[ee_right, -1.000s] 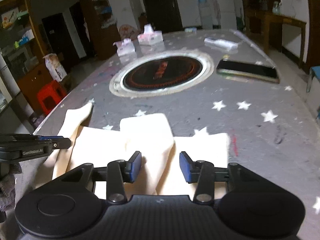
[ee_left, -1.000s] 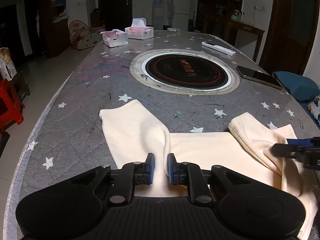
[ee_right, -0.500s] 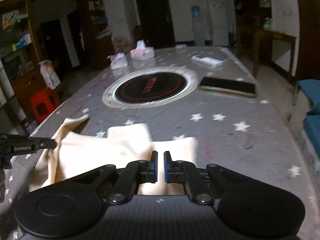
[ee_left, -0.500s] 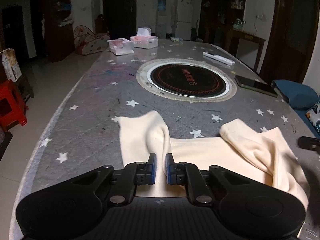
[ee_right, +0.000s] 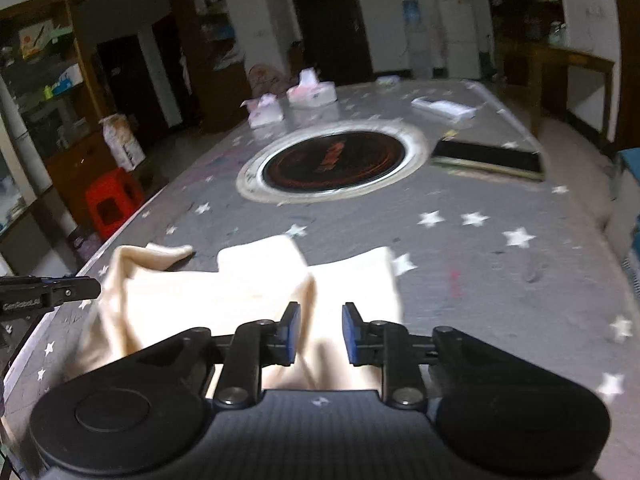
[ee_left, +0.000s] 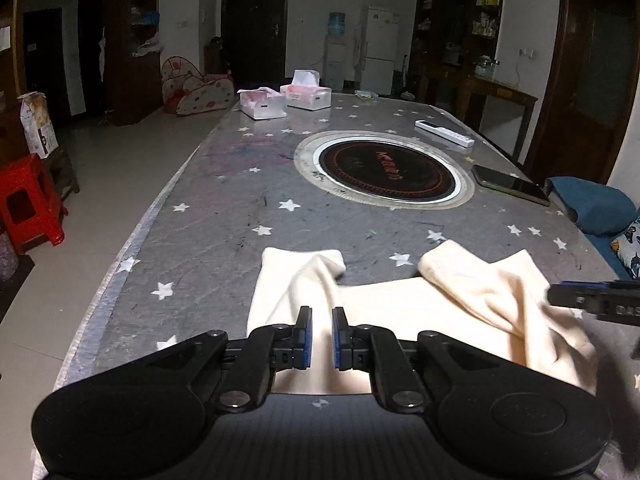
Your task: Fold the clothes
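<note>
A cream garment [ee_left: 400,312] lies crumpled at the near end of the grey star-patterned table [ee_left: 208,208]. My left gripper [ee_left: 320,338] is shut on a raised fold of its left part, the cloth pinched between the blue pads. In the right wrist view the garment [ee_right: 200,292] bunches into a ridge that runs between the pads of my right gripper [ee_right: 320,332]. Its jaws are opening and stand apart, not pressing the cloth. Each gripper shows at the edge of the other's view: the right gripper [ee_left: 592,304] and the left gripper [ee_right: 48,294].
A round induction hob [ee_left: 384,168] is set in the table's middle. A phone [ee_left: 510,184] and a white power strip [ee_left: 444,133] lie to its right, two tissue boxes [ee_left: 306,96] at the far end. A red stool [ee_left: 28,200] stands left, a blue cushion [ee_left: 592,204] right.
My left gripper tightened on the fold and drew back and up, dragging the garment's left part toward me. My right gripper snapped shut over the cloth ridge, then spread its jaws again.
</note>
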### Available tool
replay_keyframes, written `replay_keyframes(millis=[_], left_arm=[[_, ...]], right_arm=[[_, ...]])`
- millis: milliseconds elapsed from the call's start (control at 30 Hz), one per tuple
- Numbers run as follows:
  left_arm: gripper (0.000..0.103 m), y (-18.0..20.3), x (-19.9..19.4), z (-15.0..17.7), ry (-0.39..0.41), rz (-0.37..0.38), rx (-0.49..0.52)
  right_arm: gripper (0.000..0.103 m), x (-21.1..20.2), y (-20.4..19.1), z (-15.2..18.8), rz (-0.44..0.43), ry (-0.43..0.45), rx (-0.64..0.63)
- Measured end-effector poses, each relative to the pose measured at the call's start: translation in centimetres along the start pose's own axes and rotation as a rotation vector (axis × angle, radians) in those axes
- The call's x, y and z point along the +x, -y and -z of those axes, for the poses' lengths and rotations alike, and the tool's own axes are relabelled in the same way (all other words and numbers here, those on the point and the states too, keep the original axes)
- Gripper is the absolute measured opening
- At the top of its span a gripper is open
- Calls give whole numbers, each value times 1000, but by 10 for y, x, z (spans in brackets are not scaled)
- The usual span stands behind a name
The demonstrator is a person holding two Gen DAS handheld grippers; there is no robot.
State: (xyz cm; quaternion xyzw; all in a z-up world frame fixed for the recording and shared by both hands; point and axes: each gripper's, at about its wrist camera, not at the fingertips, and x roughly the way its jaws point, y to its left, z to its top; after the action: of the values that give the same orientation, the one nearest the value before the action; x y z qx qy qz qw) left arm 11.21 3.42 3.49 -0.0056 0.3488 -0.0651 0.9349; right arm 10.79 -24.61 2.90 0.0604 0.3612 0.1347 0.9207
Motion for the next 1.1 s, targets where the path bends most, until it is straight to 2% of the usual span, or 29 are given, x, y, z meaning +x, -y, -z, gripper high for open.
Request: replay_keyframes(millis=[200, 233, 300, 333, 367, 400, 500, 600, 667, 767, 1100], left_arm=[[13, -5, 3, -1, -15, 25, -23], [17, -5, 4, -1, -19, 33, -27], [37, 0, 9, -3, -28, 30, -24], [52, 2, 11, -5, -32, 21, -23], [54, 5, 15, -6, -32, 7, -16], [54, 8, 19, -8, -35, -2, -12], [54, 14, 32, -12, -52, -2, -9], [49, 21, 44, -14, -62, -30, 28], [25, 25, 51, -13, -72, -55, 54], [12, 21, 53, -12, -73, -62, 52], [8, -1, 5, -12, 10, -63, -9]], right_arm=[[33, 38, -10, -7, -9, -46, -3], [33, 42, -10, -7, -9, -54, -2], [32, 50, -13, -7, -13, -77, -8], [29, 50, -15, -6, -11, -79, -19], [25, 50, -17, -6, -8, -77, -31], [17, 49, -19, -5, -6, -76, -44], [10, 45, -23, -4, 6, -65, -73], [7, 37, -22, -5, 18, -42, -85], [6, 31, -21, -6, 24, -22, -87], [5, 21, -17, -7, 39, 5, -89], [5, -41, 13, 0, 144, 118, -46]])
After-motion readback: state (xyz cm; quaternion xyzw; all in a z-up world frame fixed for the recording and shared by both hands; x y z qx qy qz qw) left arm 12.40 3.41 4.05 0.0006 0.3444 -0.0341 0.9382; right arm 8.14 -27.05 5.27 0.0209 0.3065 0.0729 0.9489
